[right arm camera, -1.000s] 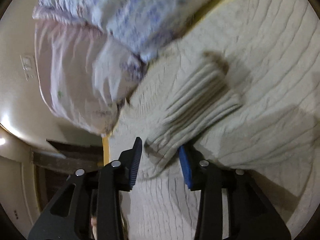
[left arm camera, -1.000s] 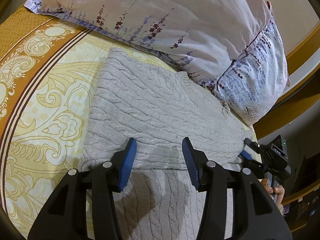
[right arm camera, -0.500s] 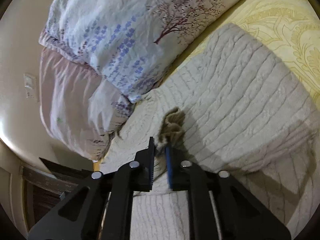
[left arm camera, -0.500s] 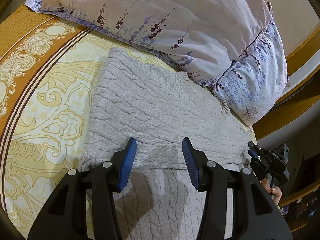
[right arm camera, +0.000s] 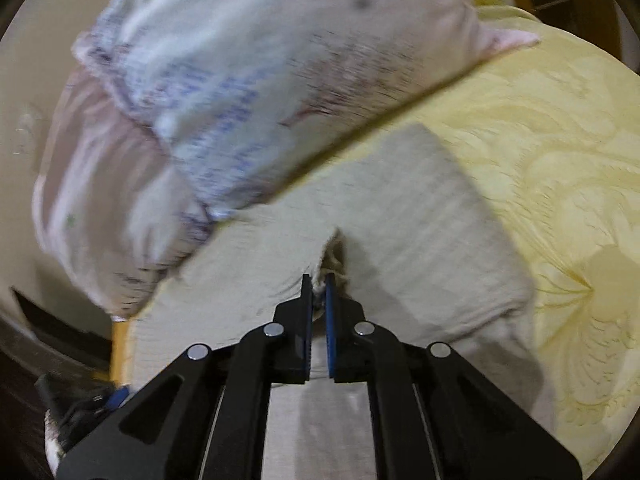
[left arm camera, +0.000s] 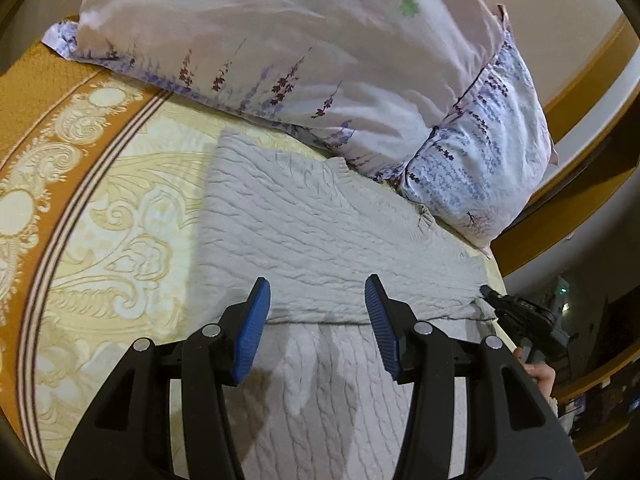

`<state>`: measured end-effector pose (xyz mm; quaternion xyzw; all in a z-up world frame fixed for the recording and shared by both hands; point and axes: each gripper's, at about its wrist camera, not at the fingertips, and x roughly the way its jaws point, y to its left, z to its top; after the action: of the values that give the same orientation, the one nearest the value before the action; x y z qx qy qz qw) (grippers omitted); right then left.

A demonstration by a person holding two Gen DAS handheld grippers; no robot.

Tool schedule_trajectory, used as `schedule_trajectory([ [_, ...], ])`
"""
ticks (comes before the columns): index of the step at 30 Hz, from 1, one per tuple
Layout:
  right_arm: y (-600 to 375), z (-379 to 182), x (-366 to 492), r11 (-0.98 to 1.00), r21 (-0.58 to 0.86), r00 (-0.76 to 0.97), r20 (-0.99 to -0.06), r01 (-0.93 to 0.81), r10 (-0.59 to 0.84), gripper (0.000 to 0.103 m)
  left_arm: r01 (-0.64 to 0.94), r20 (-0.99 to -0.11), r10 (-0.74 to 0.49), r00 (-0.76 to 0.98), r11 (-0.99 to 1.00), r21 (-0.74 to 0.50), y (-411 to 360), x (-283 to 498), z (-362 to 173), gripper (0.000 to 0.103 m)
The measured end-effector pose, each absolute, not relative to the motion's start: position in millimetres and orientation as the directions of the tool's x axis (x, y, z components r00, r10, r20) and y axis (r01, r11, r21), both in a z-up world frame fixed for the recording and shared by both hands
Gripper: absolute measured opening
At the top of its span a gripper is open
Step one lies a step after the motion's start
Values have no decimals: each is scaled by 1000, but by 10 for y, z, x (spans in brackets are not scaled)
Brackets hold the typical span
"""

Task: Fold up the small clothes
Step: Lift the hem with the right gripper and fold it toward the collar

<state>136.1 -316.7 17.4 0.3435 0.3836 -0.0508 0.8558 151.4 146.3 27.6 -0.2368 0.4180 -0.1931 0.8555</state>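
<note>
Left gripper (left arm camera: pixel 318 308) nearest, blue pads spread wide, hovering over folded edge of grey knit sweater (left arm camera: pixel 312 232); nothing between them; right gripper (right arm camera: pixel 319 292) pressed together, pinching a bunched fold of sweater at its far-right edge; sweater lies flat on yellow patterned bedspread (left arm camera: pixel 120 240), partly doubled over; beyond it, floral pillows (left arm camera: pixel 320 60) touching its far edge; right view blurred.

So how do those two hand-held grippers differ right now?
The left hand-held gripper has its jaws spread wide and holds nothing, hovering over the folded sweater. The right hand-held gripper has its jaws pinched shut on a bunch of the sweater's edge. Both have black frames and blue pads.
</note>
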Motion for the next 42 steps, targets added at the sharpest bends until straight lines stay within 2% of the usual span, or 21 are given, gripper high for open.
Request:
schedule_trajectory([
  [3,-3158,103,1415,791,499,666,-728,354,162,7,128,-631,-525,572,816,-564,1528,1424,260,50],
  [4,-3155,128,1410,805,484,661,-734,344,159,11,125,-637,-519,569,821,-557,1562,1378,246,50],
  [5,-3164,155,1381,806,489,663,-730,334,168,16,122,-645,-512,568,827,-549,1591,1334,240,50],
  [6,-3181,189,1333,804,496,670,-722,329,171,29,117,-654,-502,566,834,-539,1618,1291,230,51],
  [7,-3223,250,1238,802,505,687,-706,317,173,46,113,-664,-491,564,842,-527,1658,1221,223,54],
  [9,-3300,334,1052,802,526,712,-675,283,191,60,113,-667,-482,568,848,-518,1717,1090,232,62],
  [13,-3476,405,564,796,552,723,-653,248,227,66,121,-678,-460,573,866,-486,1804,760,219,62],
  [21,-3672,141,-326,764,581,689,-676,281,261,66,100,-658,-518,547,821,-562,1857,276,1,62],
  [28,-3513,-11,-667,730,651,669,-639,209,379,51,136,-638,-547,542,806,-576,1717,-18,-11,61],
  [34,-3382,-142,-846,668,731,630,-586,138,510,32,155,-615,-592,520,774,-614,1635,-257,-62,50],
  [36,-3328,-158,-906,660,743,618,-572,112,539,29,151,-599,-620,507,748,-646,1631,-354,-101,42],
  [42,-3181,-163,-1049,620,784,577,-516,22,632,22,135,-575,-656,489,708,-693,1621,-557,-150,33],
])
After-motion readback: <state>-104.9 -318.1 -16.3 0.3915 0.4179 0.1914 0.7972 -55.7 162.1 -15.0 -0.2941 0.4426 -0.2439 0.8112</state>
